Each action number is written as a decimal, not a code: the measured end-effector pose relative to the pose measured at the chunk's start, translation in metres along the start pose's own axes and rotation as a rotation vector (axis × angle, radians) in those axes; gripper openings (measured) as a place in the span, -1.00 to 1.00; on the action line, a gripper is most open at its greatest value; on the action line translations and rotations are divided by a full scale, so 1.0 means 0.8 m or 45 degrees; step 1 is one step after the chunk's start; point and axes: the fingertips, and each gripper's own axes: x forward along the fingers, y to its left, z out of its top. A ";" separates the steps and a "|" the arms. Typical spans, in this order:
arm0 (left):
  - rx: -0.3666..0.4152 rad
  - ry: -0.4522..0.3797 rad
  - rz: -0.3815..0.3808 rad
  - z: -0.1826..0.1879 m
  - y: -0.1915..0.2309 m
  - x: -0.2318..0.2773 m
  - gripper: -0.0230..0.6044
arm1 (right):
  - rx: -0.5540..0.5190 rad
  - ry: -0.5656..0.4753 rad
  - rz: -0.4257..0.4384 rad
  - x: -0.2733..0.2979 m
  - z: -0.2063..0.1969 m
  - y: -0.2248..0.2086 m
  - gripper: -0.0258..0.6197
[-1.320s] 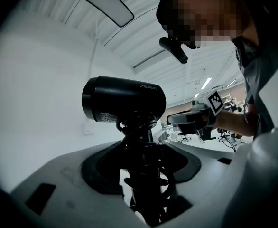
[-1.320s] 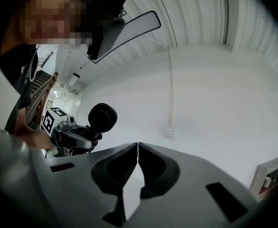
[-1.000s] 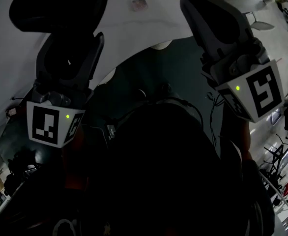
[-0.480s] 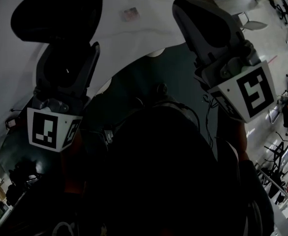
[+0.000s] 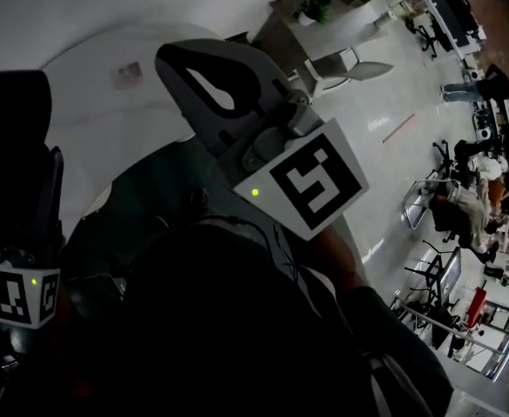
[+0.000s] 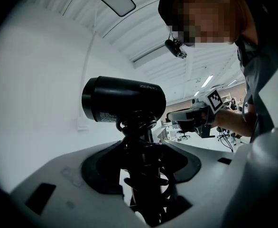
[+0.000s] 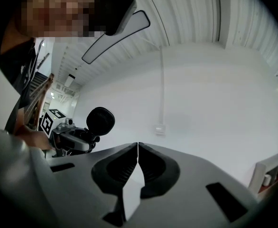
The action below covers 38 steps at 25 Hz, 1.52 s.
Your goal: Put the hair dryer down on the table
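Observation:
A black hair dryer stands upright in my left gripper, whose jaws are shut on its handle, with the coiled cord wound around it. In the head view this gripper is at the far left with the dryer's dark head above it. My right gripper is shut with nothing between its jaws; in the head view the right gripper is held up at the centre. In the right gripper view the hair dryer sits at the left, in the left gripper. No table top shows clearly.
A white wall with a small wall plate fills the space ahead of both grippers. To the right in the head view lies a pale floor with office chairs and desks. The person's dark torso fills the lower part of the head view.
The head view has swung right: both grippers now sit further left in it. The right gripper has moved to the centre; the left, still holding the dryer, is at the left edge.

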 end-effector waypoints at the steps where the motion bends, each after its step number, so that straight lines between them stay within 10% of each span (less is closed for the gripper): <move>1: -0.001 -0.001 0.009 0.003 -0.005 0.006 -0.19 | -0.003 -0.001 0.006 -0.004 0.001 -0.008 -0.89; 38: -0.096 -0.026 -0.194 -0.041 0.103 0.079 -0.19 | 0.048 0.177 -0.176 0.093 -0.057 -0.037 -0.89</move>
